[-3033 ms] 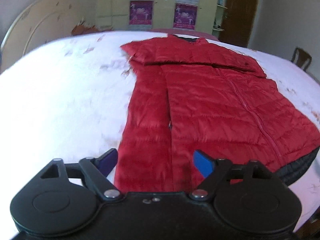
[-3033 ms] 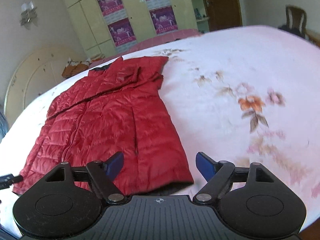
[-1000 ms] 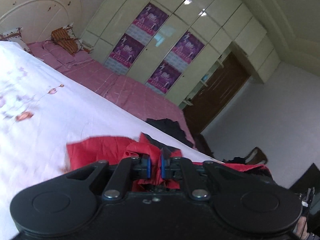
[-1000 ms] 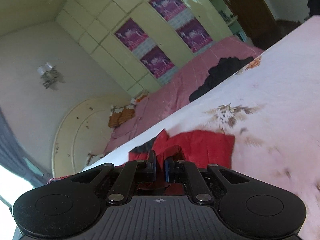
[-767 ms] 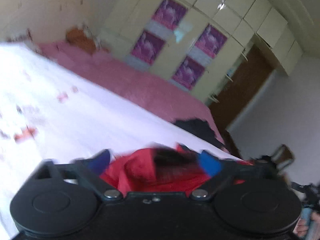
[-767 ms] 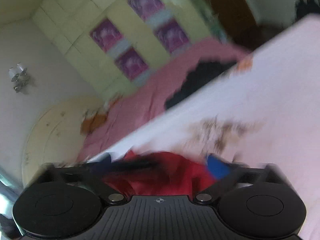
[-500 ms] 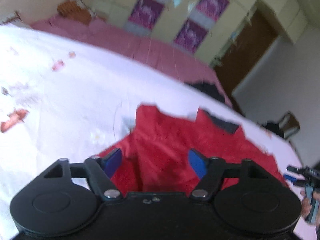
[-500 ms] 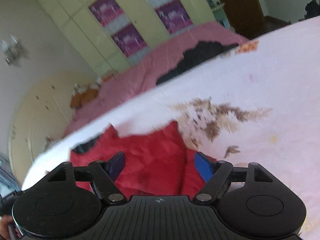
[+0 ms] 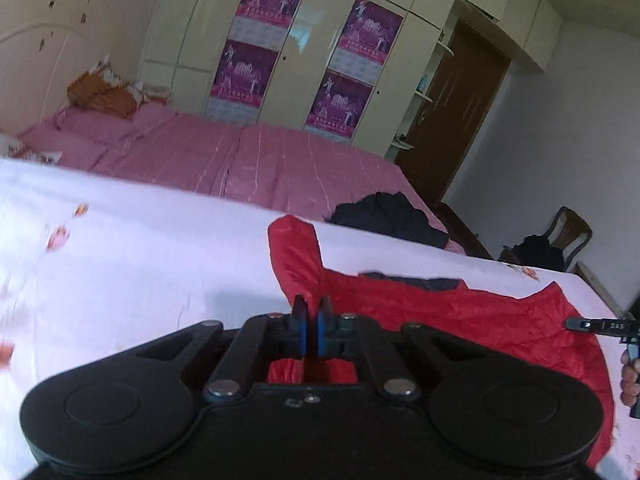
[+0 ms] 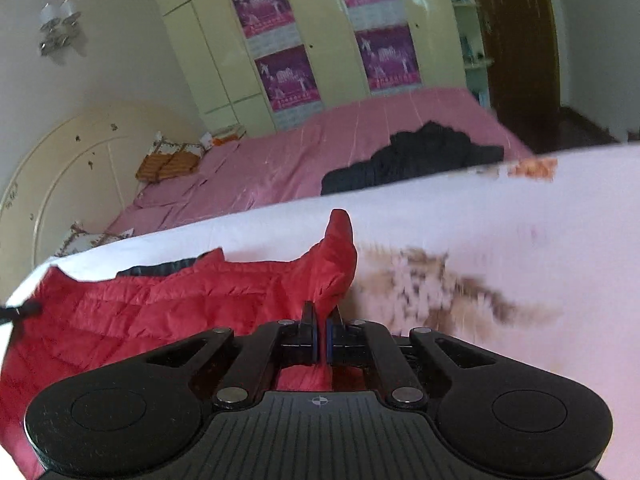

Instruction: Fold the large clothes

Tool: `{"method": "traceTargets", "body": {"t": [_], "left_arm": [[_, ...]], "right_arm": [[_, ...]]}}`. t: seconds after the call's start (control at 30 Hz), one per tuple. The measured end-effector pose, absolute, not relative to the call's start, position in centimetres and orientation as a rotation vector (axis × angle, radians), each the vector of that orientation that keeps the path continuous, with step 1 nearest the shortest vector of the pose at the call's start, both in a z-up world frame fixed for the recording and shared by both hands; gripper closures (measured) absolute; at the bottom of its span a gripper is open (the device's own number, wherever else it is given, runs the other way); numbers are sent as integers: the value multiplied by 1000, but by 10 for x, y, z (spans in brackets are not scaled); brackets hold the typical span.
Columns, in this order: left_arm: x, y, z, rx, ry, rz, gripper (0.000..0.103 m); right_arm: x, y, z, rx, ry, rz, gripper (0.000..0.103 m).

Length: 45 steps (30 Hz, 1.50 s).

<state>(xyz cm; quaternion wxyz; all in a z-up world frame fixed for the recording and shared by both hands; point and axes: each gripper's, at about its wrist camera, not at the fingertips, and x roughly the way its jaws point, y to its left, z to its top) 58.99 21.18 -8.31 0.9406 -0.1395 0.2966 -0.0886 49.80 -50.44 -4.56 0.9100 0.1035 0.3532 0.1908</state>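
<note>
A red quilted jacket [image 9: 460, 312] lies folded on the white flowered bedsheet [image 9: 120, 260], its dark lining showing at the far edge. My left gripper [image 9: 312, 320] is at the jacket's left corner. Its jaws are closing, with the blue pads pinching a raised fold of red fabric. In the right wrist view, the jacket [image 10: 160, 300] spreads to the left. My right gripper [image 10: 321, 332] is at the jacket's right corner, jaws closing, with a peak of fabric pinched between the pads. The right gripper's tip [image 9: 600, 325] and a person's hand [image 9: 630, 376] show at the left view's right edge.
Beyond the white sheet [image 10: 520, 240] lies a pink bed [image 9: 240, 160] with a heap of dark clothes [image 9: 384, 216] on its near corner. A wardrobe with posters [image 9: 256, 68] and a brown door [image 9: 460, 120] stand behind. A wooden chair [image 9: 568, 236] is at the right.
Both grippers let go of the lifted fabric and opened over the jacket half a second ago. Both have since sunk and shut again on red fabric at its far corners.
</note>
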Motion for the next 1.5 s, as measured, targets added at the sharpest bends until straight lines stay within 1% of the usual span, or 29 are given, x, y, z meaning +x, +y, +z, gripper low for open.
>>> {"method": "traceTargets", "body": {"t": [0.07,0.2,0.3,0.43,0.47,0.53,0.57,0.6,0.63,0.67,0.7,0.73,0.77,0.83,0.97,1.0,1.07,1.1,1.13,1.17,1.27,1.3,1.33,1.4,1.43,1.5], "left_arm": [[604,207,-91,-268,627,-155,98],[621,206,-117,-252,703,-106,98],[620,212,-131,-260,735,-95,98],[617,214,-136,-262,738,-85,98],[618,213,-135,-255,743,-86,96],[619,210,-130,-231,763,-83,87],[620,207,-125,-211,772,-72,71],[616,204,-119,-176,767,-46,43],[605,201,-108,-130,743,-13,31],[592,198,-98,-104,703,6,24],[578,195,-88,-103,664,3,28],[563,190,-78,-119,645,-44,30],[549,181,-71,-129,634,-91,34],[527,155,-66,-128,627,-175,34],[517,89,-86,-46,683,-279,31],[518,79,-93,-23,694,-272,29],[524,76,-104,-5,696,-235,29],[528,82,-107,-18,697,-211,31],[530,89,-108,-31,694,-193,35],[532,96,-109,-31,693,-186,48],[534,107,-108,-14,699,-123,49],[532,113,-103,-37,708,-127,48],[526,116,-96,-52,711,-113,45],[503,114,-78,-65,666,-100,17],[488,111,-70,-78,635,-113,15],[474,93,-64,-85,641,-151,15]], "right_arm": [[505,-502,-51,201,733,372,100],[521,-497,-78,190,808,323,100],[526,-495,-99,180,870,299,100],[524,-497,-105,206,873,273,100],[524,-497,-104,201,874,270,99],[522,-496,-98,187,875,260,99],[519,-493,-92,170,863,250,82],[511,-493,-82,146,829,234,62],[500,-494,-70,133,764,240,25],[489,-495,-58,125,713,265,21],[479,-491,-49,117,711,298,21],[468,-486,-43,112,706,328,26],[458,-478,-38,108,709,368,40],[435,-452,-35,95,732,464,51],[409,-391,-47,-1,757,574,51],[406,-378,-53,-40,759,581,51],[407,-366,-64,-121,748,551,51],[413,-369,-69,-133,750,516,51],[421,-377,-73,-140,750,453,51],[429,-386,-77,-141,754,385,51],[446,-414,-82,-60,808,358,51],[444,-419,-76,-56,807,350,51],[438,-427,-68,-36,792,345,51],[421,-440,-51,39,757,387,51],[409,-443,-43,69,748,412,51],[386,-437,-36,81,746,461,51]]}}
